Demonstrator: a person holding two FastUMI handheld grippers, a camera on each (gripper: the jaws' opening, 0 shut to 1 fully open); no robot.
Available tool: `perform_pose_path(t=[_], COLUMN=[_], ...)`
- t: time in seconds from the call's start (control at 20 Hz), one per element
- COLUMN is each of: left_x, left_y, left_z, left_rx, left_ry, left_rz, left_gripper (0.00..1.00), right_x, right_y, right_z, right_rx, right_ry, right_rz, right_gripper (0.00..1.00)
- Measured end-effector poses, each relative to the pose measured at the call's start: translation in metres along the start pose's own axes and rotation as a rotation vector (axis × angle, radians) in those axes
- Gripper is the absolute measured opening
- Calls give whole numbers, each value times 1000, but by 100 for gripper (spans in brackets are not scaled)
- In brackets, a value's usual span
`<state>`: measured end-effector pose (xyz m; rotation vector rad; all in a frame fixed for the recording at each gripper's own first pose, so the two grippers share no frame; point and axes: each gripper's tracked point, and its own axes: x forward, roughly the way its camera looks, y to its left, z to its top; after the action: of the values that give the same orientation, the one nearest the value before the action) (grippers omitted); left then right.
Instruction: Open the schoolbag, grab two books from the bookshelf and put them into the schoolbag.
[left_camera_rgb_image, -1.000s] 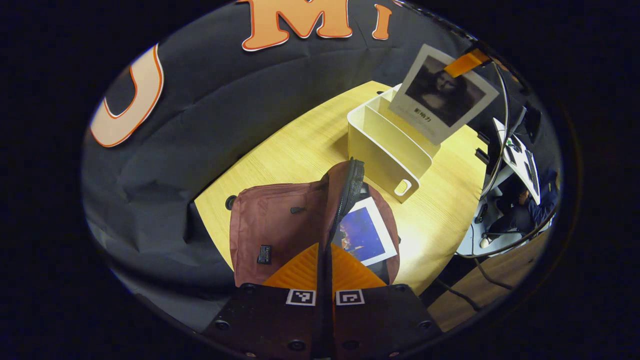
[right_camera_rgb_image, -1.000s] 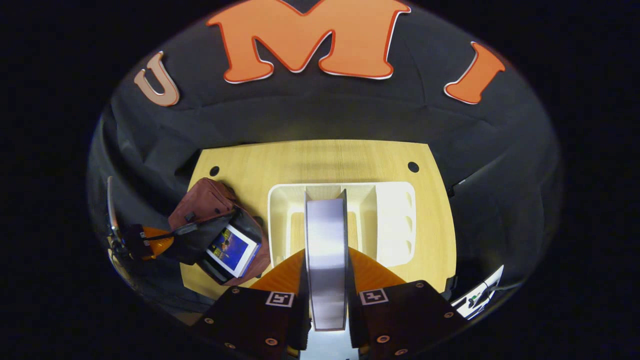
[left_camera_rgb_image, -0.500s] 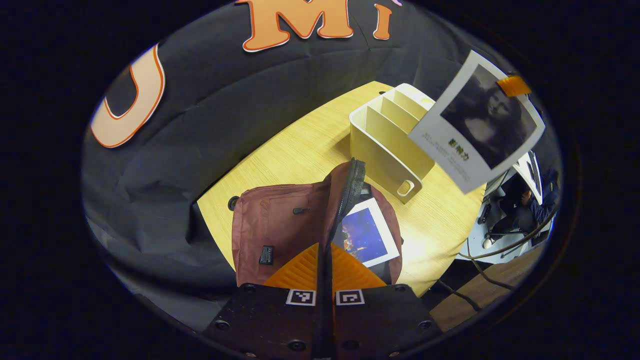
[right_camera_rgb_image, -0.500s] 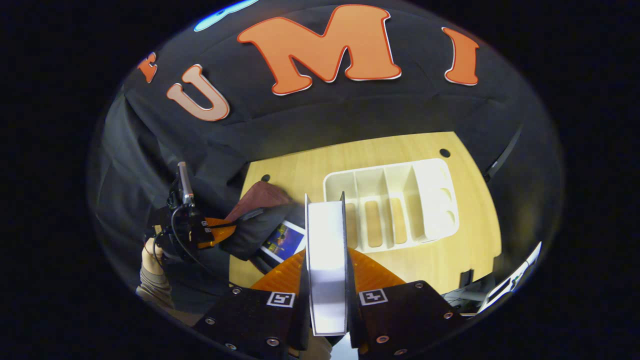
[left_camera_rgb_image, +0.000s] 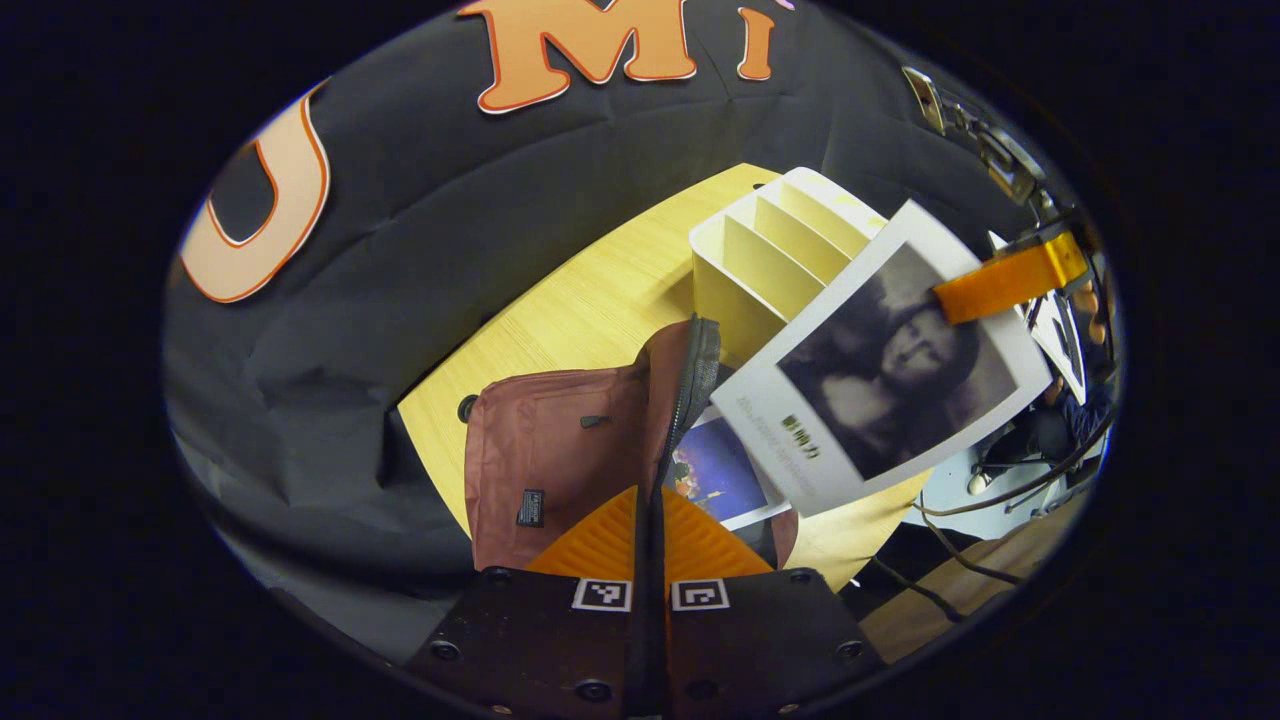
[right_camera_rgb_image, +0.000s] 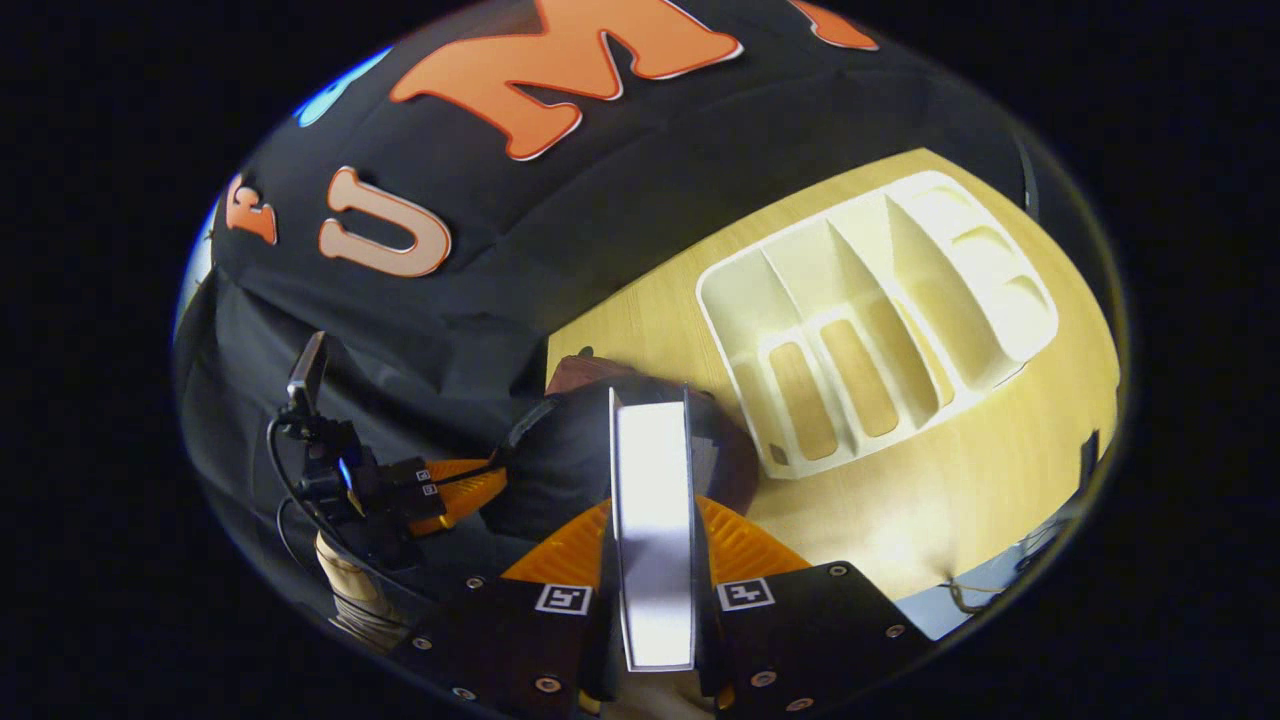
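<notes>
A maroon schoolbag (left_camera_rgb_image: 540, 450) lies on the wooden table (left_camera_rgb_image: 590, 310). My left gripper (left_camera_rgb_image: 650, 525) is shut on the bag's zipper flap (left_camera_rgb_image: 690, 380) and holds it lifted. A blue-covered book (left_camera_rgb_image: 712, 472) lies inside the bag. My right gripper (right_camera_rgb_image: 652, 505) is shut on a second book (right_camera_rgb_image: 652, 540), seen edge-on, right over the bag's dark mouth (right_camera_rgb_image: 560, 460). In the left gripper view that book's portrait cover (left_camera_rgb_image: 880, 375) hangs tilted above the blue book, with the right gripper (left_camera_rgb_image: 1005, 285) clamped on its far edge. The left gripper (right_camera_rgb_image: 455, 490) sits at the bag's left.
The cream bookshelf (right_camera_rgb_image: 880, 330) with several slots stands on the table just beyond the bag, also visible as the bookshelf (left_camera_rgb_image: 770, 260). A hand (right_camera_rgb_image: 345, 590) holds the left gripper. Cables and equipment (left_camera_rgb_image: 1000, 490) lie past the table's right edge.
My right gripper has carried the portrait book away from above the bookshelf and over to the open bag. The left gripper has kept the flap lifted in place.
</notes>
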<state>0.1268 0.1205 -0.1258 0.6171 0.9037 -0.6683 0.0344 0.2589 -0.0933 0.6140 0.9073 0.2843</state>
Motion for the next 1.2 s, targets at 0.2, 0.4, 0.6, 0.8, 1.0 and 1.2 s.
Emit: perform_pose_path(t=[0.2, 0.4, 0.6, 0.8, 1.0, 1.2], left_x=[-10, -18, -18, -19, -14, -11], left_y=[-5, -8, -10, -13, -16, -18], left_z=[3, 5, 10, 17, 23, 23], left_rx=[13, 23, 40, 71, 80, 101], left_ry=[7, 22, 31, 30, 25, 35], left_rz=[8, 13, 19, 23, 20, 21], left_gripper=[1, 1, 1, 1, 1, 1], right_x=[41, 80, 118, 142, 163, 181], right_y=[-3, 2, 10, 17, 28, 18], right_z=[-20, -30, -27, -22, -29, -47], right_rx=[158, 200, 216, 247, 224, 162], right_ry=[-37, -63, -99, -133, -141, -85], right_rz=[99, 135, 133, 134, 134, 64], right_gripper=[31, 31, 31, 31, 31, 39])
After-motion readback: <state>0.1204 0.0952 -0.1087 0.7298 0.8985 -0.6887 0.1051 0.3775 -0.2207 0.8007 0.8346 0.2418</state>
